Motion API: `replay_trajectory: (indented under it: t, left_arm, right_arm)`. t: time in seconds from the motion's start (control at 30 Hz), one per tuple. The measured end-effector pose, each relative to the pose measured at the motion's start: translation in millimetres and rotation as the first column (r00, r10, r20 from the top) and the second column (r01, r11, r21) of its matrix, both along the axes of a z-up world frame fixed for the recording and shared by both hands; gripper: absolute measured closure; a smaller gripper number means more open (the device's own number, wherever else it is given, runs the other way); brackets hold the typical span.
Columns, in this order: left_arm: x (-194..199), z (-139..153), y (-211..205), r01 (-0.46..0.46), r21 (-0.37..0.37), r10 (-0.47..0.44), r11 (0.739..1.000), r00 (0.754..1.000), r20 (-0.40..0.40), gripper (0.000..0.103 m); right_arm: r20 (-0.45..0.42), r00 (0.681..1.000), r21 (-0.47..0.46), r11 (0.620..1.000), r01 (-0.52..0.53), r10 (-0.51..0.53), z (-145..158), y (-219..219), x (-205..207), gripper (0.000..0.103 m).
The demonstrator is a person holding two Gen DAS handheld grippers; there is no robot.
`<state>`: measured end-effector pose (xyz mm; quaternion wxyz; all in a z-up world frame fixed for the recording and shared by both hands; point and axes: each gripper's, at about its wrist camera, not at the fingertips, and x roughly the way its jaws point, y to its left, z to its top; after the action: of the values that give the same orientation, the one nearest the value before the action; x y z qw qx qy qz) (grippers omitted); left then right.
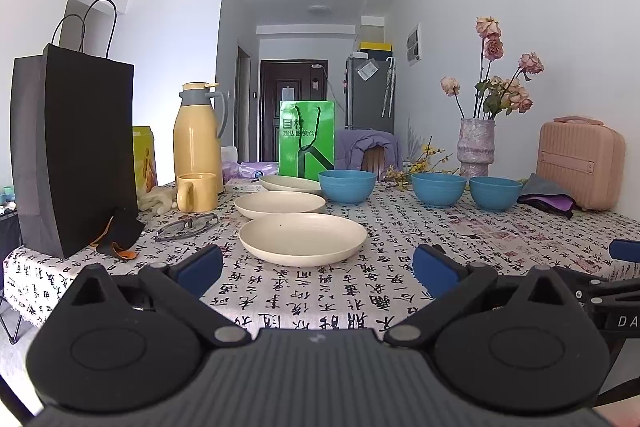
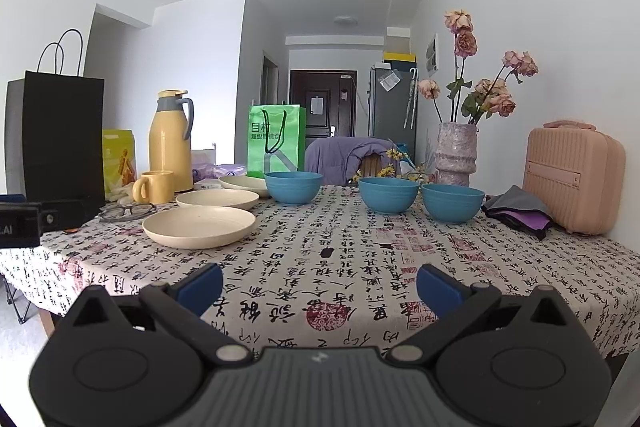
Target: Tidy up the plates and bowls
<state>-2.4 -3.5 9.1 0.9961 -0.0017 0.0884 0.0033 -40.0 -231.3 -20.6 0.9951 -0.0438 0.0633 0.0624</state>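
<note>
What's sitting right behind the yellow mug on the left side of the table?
Behind the yellow mug stands the yellow thermos jug, upright. Pale gloves lie to its left. The mug covers the jug's base, so I cannot tell whether they touch.

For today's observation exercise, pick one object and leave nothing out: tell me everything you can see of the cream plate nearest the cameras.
The nearest round cream plate is shallow, with a low raised rim and a broad flat well. It looks like matte plastic or a similar plain material, with a few tiny dark specks. It is empty, lies flat and right way up on the calligraphy-print tablecloth, and touches nothing else. A second cream plate sits just behind it, apart. The left hand-held gripper is open and short of it.
</note>
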Motion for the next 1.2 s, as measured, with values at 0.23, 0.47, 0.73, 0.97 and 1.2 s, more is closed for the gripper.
replay_trajectory:
  t: [0.23, 0.47, 0.73, 0.97, 1.2]
  left_arm:
    - [0, 0, -1, 0.003, 0.009, -0.003, 1.0, 1.0, 0.002, 0.0]
    - [1, 0, -1, -0.008, 0.008, 0.008, 1.0, 1.0, 0.001, 0.0]
    - [4, 0, -1, -0.009, 0.014, 0.009, 1.0, 1.0, -0.003, 0.0]
    - [5, -2, -2, -0.018, 0.01, 0.018, 1.0, 1.0, -0.009, 0.0]
    - [7, -2, -2, -0.021, 0.011, 0.021, 1.0, 1.0, -0.015, 0.0]
  right_arm:
    - [-0.008, 1.0, 0.004, 1.0, 0.004, -0.004, 1, -2, 2, 0.0]
    - [-0.02, 1.0, 0.005, 1.0, 0.017, -0.017, 1, -2, 7, 0.0]
    - [-0.034, 0.998, 0.011, 0.999, 0.046, -0.045, 2, -3, 12, 0.0]
    - [-0.031, 0.999, 0.003, 0.999, 0.039, -0.039, 2, -2, 11, 0.0]
    - [-0.033, 0.999, 0.001, 0.999, 0.036, -0.036, 2, -2, 12, 0.0]
